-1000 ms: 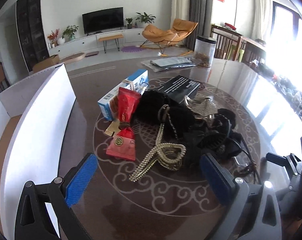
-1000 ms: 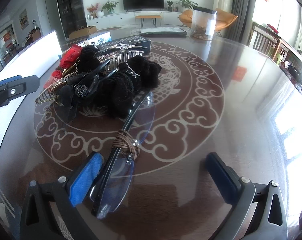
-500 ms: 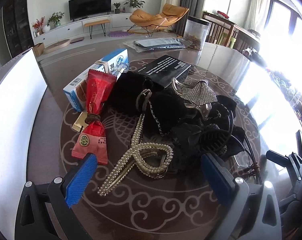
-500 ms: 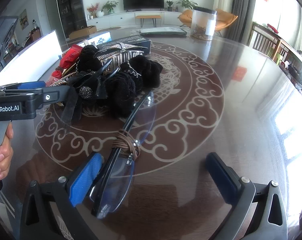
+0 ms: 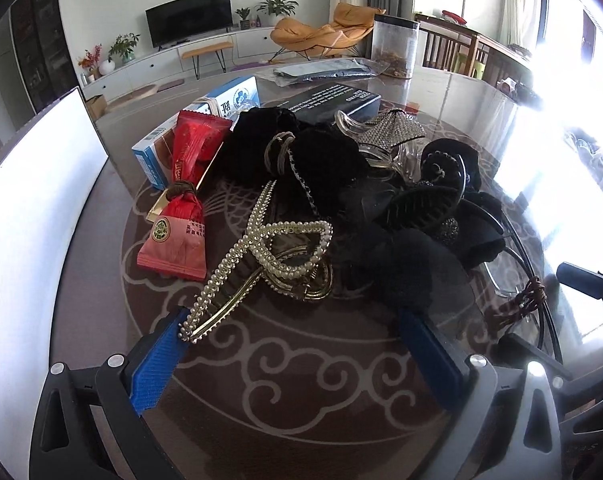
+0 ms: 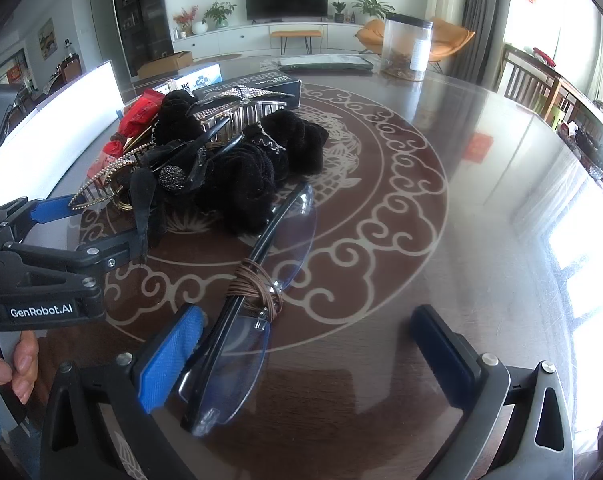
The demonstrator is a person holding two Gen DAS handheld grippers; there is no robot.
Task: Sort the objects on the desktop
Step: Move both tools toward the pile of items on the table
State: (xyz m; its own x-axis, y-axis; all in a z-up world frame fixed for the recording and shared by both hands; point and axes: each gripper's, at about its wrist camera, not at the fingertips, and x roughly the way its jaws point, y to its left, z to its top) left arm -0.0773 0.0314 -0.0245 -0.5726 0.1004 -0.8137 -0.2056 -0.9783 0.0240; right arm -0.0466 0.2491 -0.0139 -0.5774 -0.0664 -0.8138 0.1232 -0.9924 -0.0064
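While both tools wait low over the dark tabletop (image 6: 481, 216) with its pale scroll pattern, the left hand-held gripper (image 5: 297, 356) stands wide apart and grips nothing. Its left blue pad (image 5: 157, 364) lies just beside the tip of the pearl hair clip (image 5: 261, 256), which lies between the fingers, a little ahead. The right hand-held gripper (image 6: 305, 356) is wide as well and holds nothing. A pair of glasses (image 6: 241, 344) lies on the tabletop just beside its left blue pad (image 6: 169, 356), with a brown hair tie (image 6: 257, 284) wound around the frame.

Behind the pearl hair clip comes the heap of things to sort. A red snack packet (image 5: 181, 200) lies at the left side of the heap, partly on a blue and white box (image 5: 221, 108). In the middle there are black scrunchies (image 5: 313, 160) and a black claw clip (image 5: 425, 204), all touching one another. A rhinestone hair clip (image 5: 393, 132) sits on the far side of the heap, and a black box (image 5: 337, 98) lies behind it.

At the left side of the tabletop stands a white panel (image 5: 33, 184). Far behind, a clear canister with a black lid (image 6: 407, 46) stands upright, near a flat dark bag (image 6: 325, 62).
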